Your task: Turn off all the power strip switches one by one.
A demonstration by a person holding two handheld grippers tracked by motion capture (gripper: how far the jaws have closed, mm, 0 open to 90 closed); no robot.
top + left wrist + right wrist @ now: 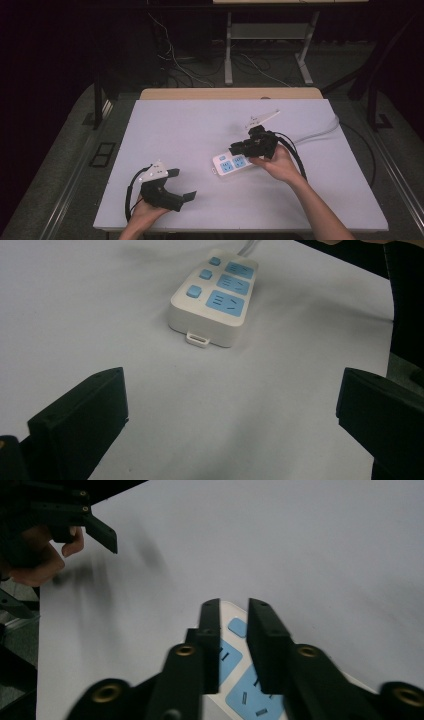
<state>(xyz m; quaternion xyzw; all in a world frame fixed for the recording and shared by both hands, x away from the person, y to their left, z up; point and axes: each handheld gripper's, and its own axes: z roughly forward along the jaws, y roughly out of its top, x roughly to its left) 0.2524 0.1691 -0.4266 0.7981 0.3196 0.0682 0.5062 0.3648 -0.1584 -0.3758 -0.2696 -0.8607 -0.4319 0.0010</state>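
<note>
A white power strip [231, 163] with blue sockets and blue buttons lies right of the table's centre, its white cord [320, 132] running off to the right. My right gripper [236, 148] hovers just over the strip's far end. In the right gripper view its jaws [234, 605] stand a narrow gap apart above the strip [240, 695], with nothing between them. My left gripper [182, 184] rests low at the front left, wide open and empty. The left gripper view looks between its jaws [232, 377] toward the strip [212, 297]. The left gripper [95, 527] also shows far off in the right gripper view.
The pale grey table top [200, 125] has a wooden strip [230, 93] along its far edge. Beyond it, on the dark floor, are loose cables [175, 60] and the legs of another desk [228, 50].
</note>
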